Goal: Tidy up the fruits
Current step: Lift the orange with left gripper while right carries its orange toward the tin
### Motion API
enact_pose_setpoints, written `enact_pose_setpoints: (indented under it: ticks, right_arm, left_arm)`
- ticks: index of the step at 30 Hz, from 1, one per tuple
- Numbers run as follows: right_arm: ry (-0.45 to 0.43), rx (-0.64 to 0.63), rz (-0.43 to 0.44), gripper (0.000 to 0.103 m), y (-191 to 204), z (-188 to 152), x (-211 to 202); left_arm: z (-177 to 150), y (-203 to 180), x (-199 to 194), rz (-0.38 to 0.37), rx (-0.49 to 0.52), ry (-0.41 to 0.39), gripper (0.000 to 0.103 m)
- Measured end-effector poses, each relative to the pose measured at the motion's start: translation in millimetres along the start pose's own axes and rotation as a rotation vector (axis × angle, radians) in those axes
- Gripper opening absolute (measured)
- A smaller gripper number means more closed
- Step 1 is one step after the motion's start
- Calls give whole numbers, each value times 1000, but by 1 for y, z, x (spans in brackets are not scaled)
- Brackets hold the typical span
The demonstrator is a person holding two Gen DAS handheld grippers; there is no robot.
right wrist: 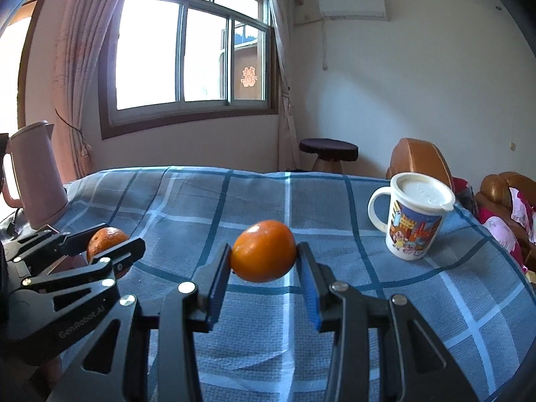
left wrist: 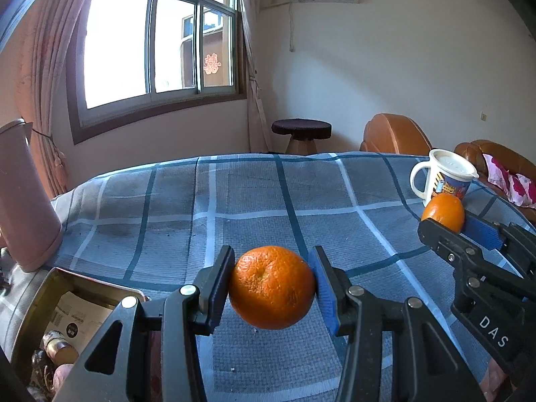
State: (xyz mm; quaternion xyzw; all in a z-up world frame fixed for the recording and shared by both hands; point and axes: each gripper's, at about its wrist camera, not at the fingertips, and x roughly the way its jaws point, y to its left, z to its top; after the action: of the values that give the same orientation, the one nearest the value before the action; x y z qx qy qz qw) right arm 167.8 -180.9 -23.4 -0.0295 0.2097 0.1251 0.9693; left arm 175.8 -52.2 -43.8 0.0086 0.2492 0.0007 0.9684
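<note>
The left gripper is pinching a dimpled orange between its blue pads, holding it clear above the checked tablecloth; the fruit's shadow is lying on the cloth just beneath. The claw is pointing forward and tilting gently downward toward the table. To its lower left an open tin box is sitting near the table edge, and further left a pink kettle is standing upright.

The right gripper is likewise clamping a smoother orange, pads pressing on both sides, the fruit hanging above the cloth. It too is pointing ahead with a slight downward slant. Ahead and to its right a lidded cartoon mug is standing on the table. The two claws are hovering side by side, well apart, each carrying its own fruit.
</note>
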Motion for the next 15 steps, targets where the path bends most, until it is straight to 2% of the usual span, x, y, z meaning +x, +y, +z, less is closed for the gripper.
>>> enact_pose_setpoints:
  ticks: [15]
  right_arm:
    - [-55, -8, 11, 43, 4, -4, -17]
  left_arm:
    - [-5, -3, -17, 6, 30, -35, 48]
